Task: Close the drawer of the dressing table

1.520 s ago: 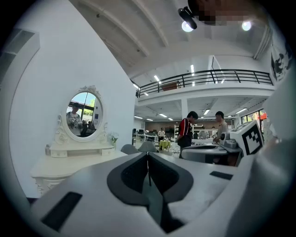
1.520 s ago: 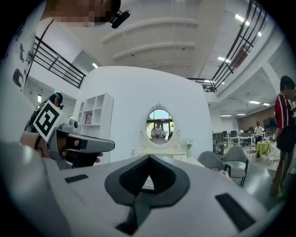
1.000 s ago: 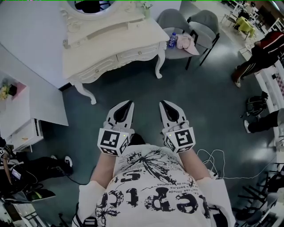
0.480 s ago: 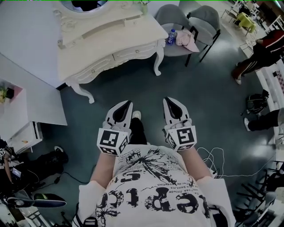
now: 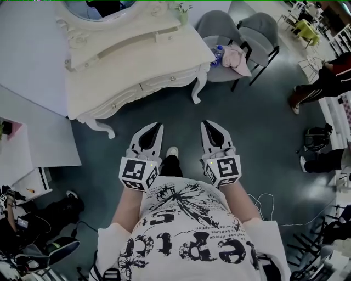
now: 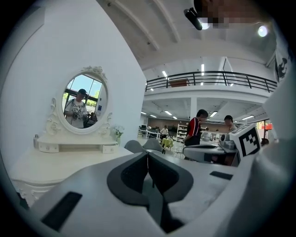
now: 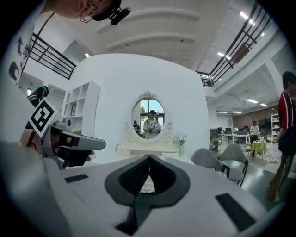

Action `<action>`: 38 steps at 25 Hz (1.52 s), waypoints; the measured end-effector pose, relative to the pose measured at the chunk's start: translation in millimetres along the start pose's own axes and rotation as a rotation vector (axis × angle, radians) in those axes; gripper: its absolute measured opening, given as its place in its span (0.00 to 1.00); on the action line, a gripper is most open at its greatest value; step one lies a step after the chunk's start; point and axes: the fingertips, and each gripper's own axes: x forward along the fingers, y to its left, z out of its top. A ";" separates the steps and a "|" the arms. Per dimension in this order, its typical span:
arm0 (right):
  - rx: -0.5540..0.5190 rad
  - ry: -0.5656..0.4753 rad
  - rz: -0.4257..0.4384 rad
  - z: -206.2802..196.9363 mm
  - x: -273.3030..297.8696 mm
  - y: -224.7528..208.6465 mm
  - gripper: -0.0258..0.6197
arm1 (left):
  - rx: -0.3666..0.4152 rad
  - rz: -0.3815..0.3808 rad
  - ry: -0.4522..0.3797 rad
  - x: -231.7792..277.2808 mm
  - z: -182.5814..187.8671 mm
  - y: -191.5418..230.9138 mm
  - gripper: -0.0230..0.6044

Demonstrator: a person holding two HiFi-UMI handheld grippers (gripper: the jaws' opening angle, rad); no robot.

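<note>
The white dressing table (image 5: pixel 126 55) stands ahead of me, with its oval mirror (image 5: pixel 104 6) at the back. Drawer fronts with small knobs (image 5: pixel 164 82) run along its front edge; from here I cannot tell whether one stands out. Both grippers are held side by side in front of my body, short of the table and touching nothing. My left gripper (image 5: pixel 159 127) is shut and empty, and so is my right gripper (image 5: pixel 205 124). In the left gripper view the jaws (image 6: pixel 148 155) meet before the tabletop (image 6: pixel 41 169). The right gripper view has its tip (image 7: pixel 149 158) pointing at the mirror (image 7: pixel 149 115).
Two grey chairs (image 5: pixel 244 30) stand right of the table; one carries a bottle (image 5: pixel 219 54) and a pink cloth (image 5: pixel 237 57). A white shelf unit (image 5: pixel 33 137) is at the left. People stand at the far right (image 5: pixel 323 82). Cables (image 5: pixel 269 200) lie on the dark floor.
I have stepped toward the dressing table: it sits lower and larger in the head view. Both grippers moved forward with me and stayed shut.
</note>
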 end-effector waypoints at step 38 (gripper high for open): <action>0.019 0.081 0.219 58.1 480.7 -202.1 0.07 | -0.084 0.357 -0.026 336.1 95.5 297.5 0.07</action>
